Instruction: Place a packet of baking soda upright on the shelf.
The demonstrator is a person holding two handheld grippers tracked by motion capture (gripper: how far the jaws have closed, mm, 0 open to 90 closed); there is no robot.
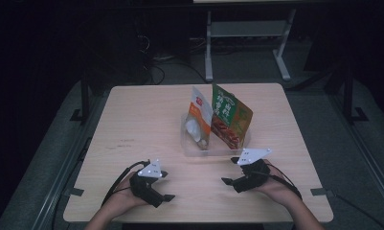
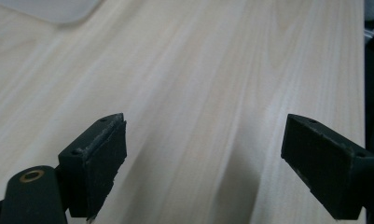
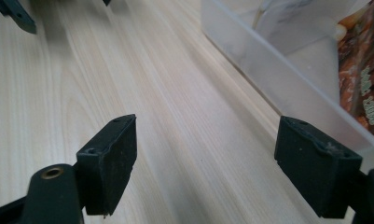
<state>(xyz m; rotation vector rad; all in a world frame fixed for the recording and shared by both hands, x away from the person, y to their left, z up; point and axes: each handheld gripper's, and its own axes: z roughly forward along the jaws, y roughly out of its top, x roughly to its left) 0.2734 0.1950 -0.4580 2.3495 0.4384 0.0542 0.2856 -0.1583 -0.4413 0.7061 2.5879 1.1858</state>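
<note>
Since both hands rest low on the table [image 1: 132, 120]:
Bin: clear bin [image 1: 199, 147] with two pouches, just beyond right tongs [image 1: 233, 167]
Nearer: right hand
Tongs: right and left tongs [image 1: 166, 186] wide open, empty

A light wooden table [image 1: 132, 124] bears a clear plastic bin [image 1: 192, 149] right of its middle. In the bin stand two pouches side by side: an orange-and-white snack pouch [image 1: 199, 112] at left, a green-and-brown snack pouch [image 1: 231, 119] at right. Nearer the person, the left gripper [image 1: 166, 186] and right gripper [image 1: 231, 170] rest well apart, the right one just before the bin.
</note>
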